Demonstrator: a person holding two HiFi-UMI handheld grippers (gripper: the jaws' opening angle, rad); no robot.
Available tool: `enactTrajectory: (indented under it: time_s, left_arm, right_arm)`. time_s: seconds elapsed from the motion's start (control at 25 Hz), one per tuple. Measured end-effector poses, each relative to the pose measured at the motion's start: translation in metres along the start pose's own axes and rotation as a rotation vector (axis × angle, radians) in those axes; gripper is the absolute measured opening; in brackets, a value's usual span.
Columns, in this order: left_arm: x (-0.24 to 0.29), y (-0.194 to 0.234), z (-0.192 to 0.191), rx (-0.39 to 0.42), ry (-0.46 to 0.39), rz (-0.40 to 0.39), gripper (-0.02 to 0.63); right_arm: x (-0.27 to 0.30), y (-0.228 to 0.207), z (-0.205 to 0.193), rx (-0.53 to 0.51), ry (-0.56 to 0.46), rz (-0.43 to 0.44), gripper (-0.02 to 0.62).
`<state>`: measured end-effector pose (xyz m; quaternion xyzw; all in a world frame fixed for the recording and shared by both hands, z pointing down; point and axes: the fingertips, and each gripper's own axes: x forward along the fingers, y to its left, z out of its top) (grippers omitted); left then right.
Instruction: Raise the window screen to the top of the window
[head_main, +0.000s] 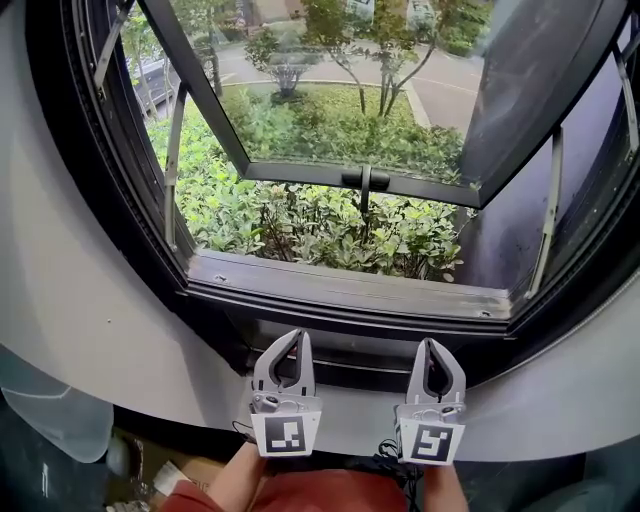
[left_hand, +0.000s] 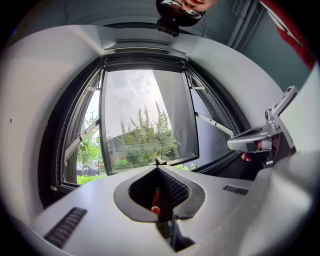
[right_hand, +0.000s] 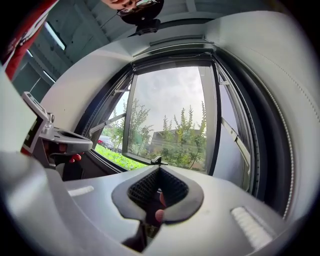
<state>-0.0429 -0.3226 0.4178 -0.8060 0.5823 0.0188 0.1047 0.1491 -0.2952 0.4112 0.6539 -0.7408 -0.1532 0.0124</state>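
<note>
Just below the window sill (head_main: 350, 290), left of its middle, the left gripper (head_main: 298, 340) has its 2 jaws pressed together on nothing. Right of the middle, the right gripper (head_main: 430, 346) is likewise closed and empty. I cannot tell the window screen apart from the sill's bars.

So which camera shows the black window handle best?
The head view: the handle hangs in plain sight on the bottom edge of the open window. In both gripper views it is just a tiny dark bit, far off.

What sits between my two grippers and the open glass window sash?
In the head view, only the dark grey metal window sill lies between them.
</note>
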Motion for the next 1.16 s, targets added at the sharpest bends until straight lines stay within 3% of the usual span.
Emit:
enactTrajectory:
  time_s: [0.16,1.16]
  left_arm:
    - [0.0,-0.001,0.0,0.028,0.002,-0.009,0.005]
    - [0.0,0.0,0.003,0.02,-0.01,-0.005,0.006]
  right_arm:
    - [0.001,0.002,0.003,0.0,-0.014,0.004,0.011]
    - [0.001,0.002,0.008,-0.011,-0.027,-0.01,0.011]
